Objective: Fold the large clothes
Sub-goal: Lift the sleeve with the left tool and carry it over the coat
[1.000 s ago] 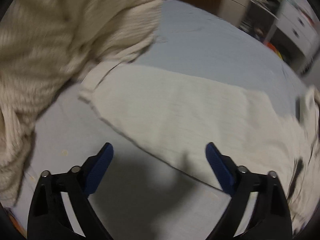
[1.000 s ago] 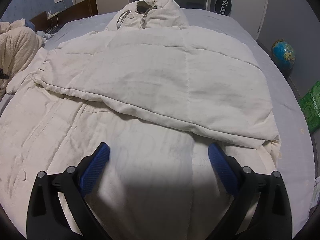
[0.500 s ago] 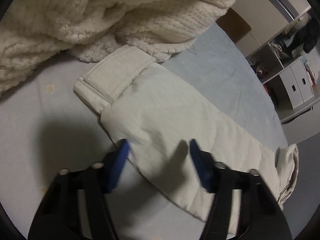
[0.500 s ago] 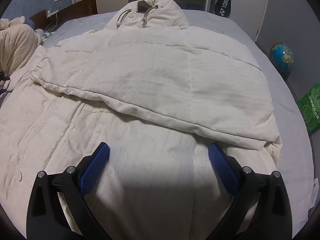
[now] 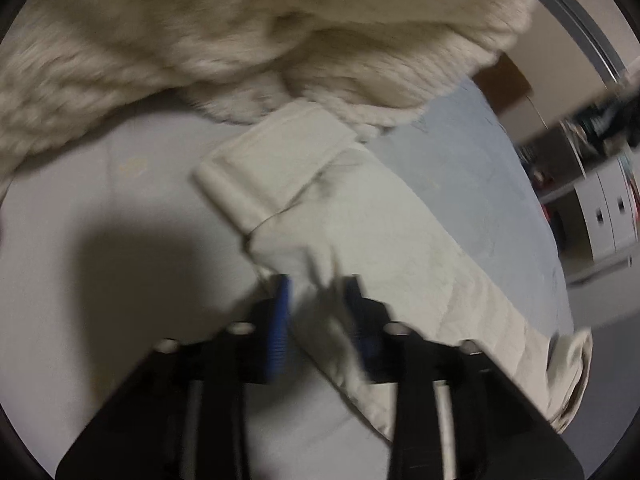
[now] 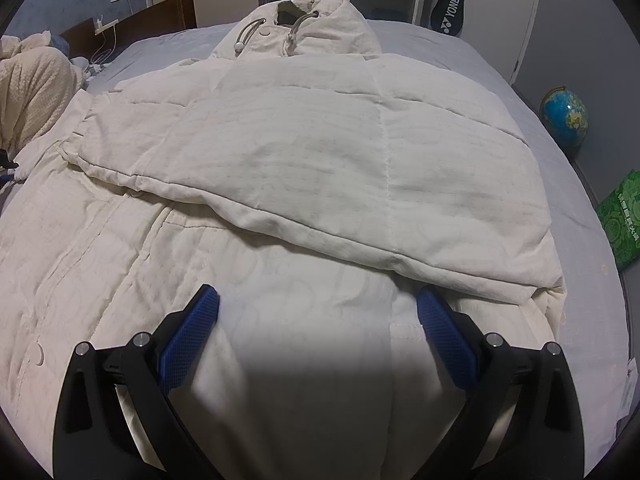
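Observation:
A cream padded jacket [image 6: 304, 152] lies spread on the bed, hood at the far end, one sleeve folded across its chest. In the left wrist view its other sleeve [image 5: 392, 248] lies stretched out on the grey sheet, cuff [image 5: 272, 164] turned back. My left gripper [image 5: 318, 292] is shut on the sleeve fabric a little behind the cuff. My right gripper [image 6: 318, 304] is open and empty, hovering over the jacket's lower body, fingers [image 6: 192, 332] apart.
A fluffy beige blanket [image 5: 248, 36] is heaped just beyond the cuff and shows at the left of the right wrist view [image 6: 32, 92]. Grey bed sheet [image 5: 72, 208] surrounds the jacket. A globe [image 6: 564, 116] and green bag [image 6: 620, 216] stand right of the bed. White drawers [image 5: 608, 208].
My left gripper moved in over the sleeve and closed from wide open onto the fabric near the cuff. The right gripper stayed open and almost still.

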Demonstrator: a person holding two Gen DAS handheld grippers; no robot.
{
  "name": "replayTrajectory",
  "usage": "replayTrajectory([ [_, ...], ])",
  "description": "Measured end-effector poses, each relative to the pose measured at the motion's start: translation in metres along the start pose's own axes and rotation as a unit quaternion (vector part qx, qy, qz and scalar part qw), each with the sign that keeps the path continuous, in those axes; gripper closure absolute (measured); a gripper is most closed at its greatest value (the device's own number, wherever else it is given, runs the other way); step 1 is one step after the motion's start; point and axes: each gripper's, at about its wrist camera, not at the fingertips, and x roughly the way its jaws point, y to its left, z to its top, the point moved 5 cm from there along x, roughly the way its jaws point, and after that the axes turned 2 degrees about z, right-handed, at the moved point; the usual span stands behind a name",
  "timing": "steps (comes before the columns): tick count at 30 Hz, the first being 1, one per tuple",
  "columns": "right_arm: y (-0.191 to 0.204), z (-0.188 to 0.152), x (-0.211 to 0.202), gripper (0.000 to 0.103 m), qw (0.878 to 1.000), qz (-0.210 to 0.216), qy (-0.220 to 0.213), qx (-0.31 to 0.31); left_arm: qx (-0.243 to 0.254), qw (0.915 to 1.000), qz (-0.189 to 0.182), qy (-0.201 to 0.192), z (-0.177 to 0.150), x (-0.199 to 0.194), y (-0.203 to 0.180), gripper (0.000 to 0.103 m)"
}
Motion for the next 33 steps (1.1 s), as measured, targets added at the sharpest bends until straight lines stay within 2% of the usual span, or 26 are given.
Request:
replayTrajectory([
  [2, 0.000, 0.000, 0.000, 0.007, 1.000, 0.001, 0.000, 0.001, -0.014, 0.9997, 0.017, -0.010, -0.001, -0.006, 0.006, 0.037],
  [7, 0.000, 0.000, 0.000, 0.007, 1.000, 0.000, -0.001, 0.000, -0.008, 0.9999, -0.006, -0.014, 0.001, -0.001, 0.010, 0.037],
  [9, 0.000, 0.000, 0.000, 0.007, 1.000, 0.000, -0.001, 0.000, -0.013, 0.9994, -0.027, -0.018, 0.004, 0.005, 0.010, 0.044],
  [11, 0.001, 0.001, -0.001, 0.007, 1.000, 0.000, -0.003, -0.001, -0.007, 0.9994, -0.020, -0.027, 0.007, 0.007, 0.011, 0.048],
  [13, 0.002, 0.002, -0.001, 0.007, 1.000, 0.000, -0.006, -0.002, 0.000, 0.9994, -0.009, -0.033, 0.009, 0.011, 0.010, 0.057],
  [15, 0.002, 0.002, -0.001, 0.007, 1.000, -0.001, -0.006, -0.002, -0.001, 0.9994, -0.012, -0.033, 0.011, 0.013, 0.005, 0.076],
  [17, 0.002, 0.002, -0.001, 0.007, 1.000, 0.000, -0.006, -0.001, 0.002, 0.9990, -0.015, -0.041, 0.013, 0.011, -0.002, 0.088],
  [21, 0.002, 0.002, -0.001, 0.007, 1.000, 0.001, -0.006, -0.001, 0.036, 0.9953, -0.004, -0.090, 0.012, -0.014, -0.027, 0.094],
  [23, 0.002, 0.002, 0.000, 0.007, 1.000, 0.001, -0.006, 0.000, 0.073, 0.9900, -0.001, -0.121, 0.010, -0.036, -0.046, 0.095],
  [26, 0.001, 0.002, -0.001, 0.007, 1.000, 0.003, -0.007, 0.002, 0.146, 0.9765, -0.005, -0.159, 0.000, -0.071, -0.083, 0.095],
  [33, 0.004, 0.004, -0.010, 0.007, 1.000, 0.013, -0.020, 0.003, 0.241, 0.9465, -0.044, -0.210, -0.042, -0.140, -0.155, 0.095],
])
